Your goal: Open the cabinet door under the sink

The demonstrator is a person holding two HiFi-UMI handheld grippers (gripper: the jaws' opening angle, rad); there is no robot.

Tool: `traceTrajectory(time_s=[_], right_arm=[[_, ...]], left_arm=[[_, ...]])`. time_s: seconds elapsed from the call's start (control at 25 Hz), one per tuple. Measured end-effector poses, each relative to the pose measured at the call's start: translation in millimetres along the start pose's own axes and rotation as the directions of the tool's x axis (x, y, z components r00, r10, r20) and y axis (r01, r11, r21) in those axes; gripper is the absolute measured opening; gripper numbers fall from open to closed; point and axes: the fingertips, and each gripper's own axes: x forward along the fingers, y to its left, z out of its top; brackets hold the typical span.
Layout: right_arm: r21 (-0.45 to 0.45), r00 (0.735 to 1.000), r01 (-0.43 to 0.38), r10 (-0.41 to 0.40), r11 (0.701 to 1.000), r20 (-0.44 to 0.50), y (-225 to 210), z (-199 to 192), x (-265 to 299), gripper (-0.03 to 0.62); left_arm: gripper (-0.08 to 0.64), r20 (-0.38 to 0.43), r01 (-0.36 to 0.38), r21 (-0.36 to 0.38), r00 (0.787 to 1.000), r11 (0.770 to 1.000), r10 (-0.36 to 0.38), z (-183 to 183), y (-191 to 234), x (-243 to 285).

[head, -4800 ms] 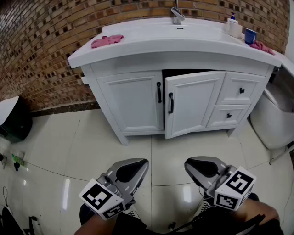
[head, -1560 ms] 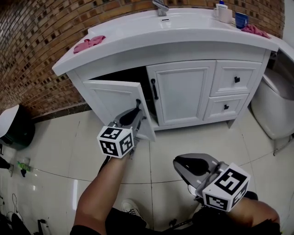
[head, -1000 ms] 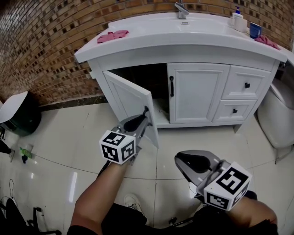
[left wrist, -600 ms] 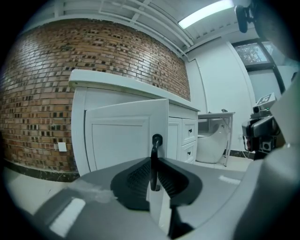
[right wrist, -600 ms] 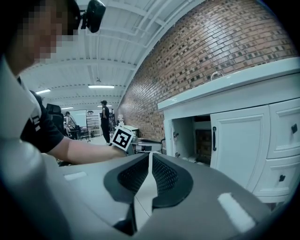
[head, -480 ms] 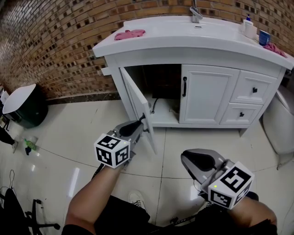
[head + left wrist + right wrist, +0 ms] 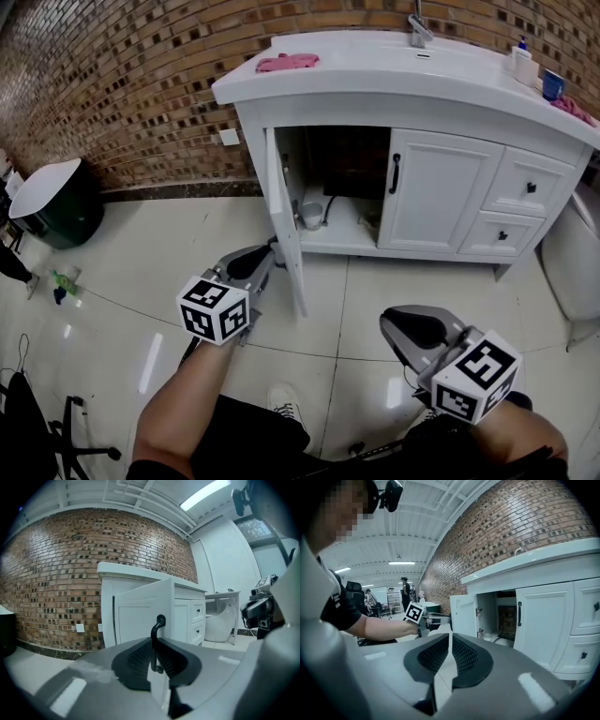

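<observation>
The white vanity [image 7: 403, 89] stands against the brick wall. Its left cabinet door [image 7: 284, 220] is swung wide open and stands edge-on to me, showing the dark inside with a pipe and a small jar [image 7: 312, 214]. My left gripper [image 7: 272, 246] is at the door's outer face. In the left gripper view the black door handle [image 7: 158, 626] runs upright between the pads and my left gripper [image 7: 157, 645] is closing on it. The right cabinet door [image 7: 433, 192] is closed. My right gripper [image 7: 410, 325] hangs low over the floor, shut and holding nothing, its pads [image 7: 433, 654] nearly touching.
Two drawers [image 7: 528, 187] sit right of the doors, and a toilet [image 7: 574, 267] stands further right. A pink cloth [image 7: 286, 63] lies on the countertop. A black bin [image 7: 52, 202] and a small green bottle [image 7: 61, 281] are on the tiled floor at the left.
The left door has swung from partly open to wide open, with my left gripper travelling with its handle. The right gripper has barely moved.
</observation>
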Motion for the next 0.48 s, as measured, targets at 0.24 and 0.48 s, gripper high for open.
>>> traceTrajectory(time_s=[0.24, 0.48], right_arm=[[-0.009, 1.0, 0.005, -0.005, 1.0, -0.009, 9.7, -3.9, 3.6, 0.031], [0.021, 1.0, 0.021, -0.02, 1.0, -0.014, 8.9, -9.2, 3.6, 0.031]], left_arm=[[0.028, 0.019, -0.056, -0.02, 0.998, 0.998, 0.057, -5.8, 28.1, -19.7], [0.021, 0.039, -0.118, -0.052, 0.992, 0.992, 0.12, -10.1, 58.7, -36.0]])
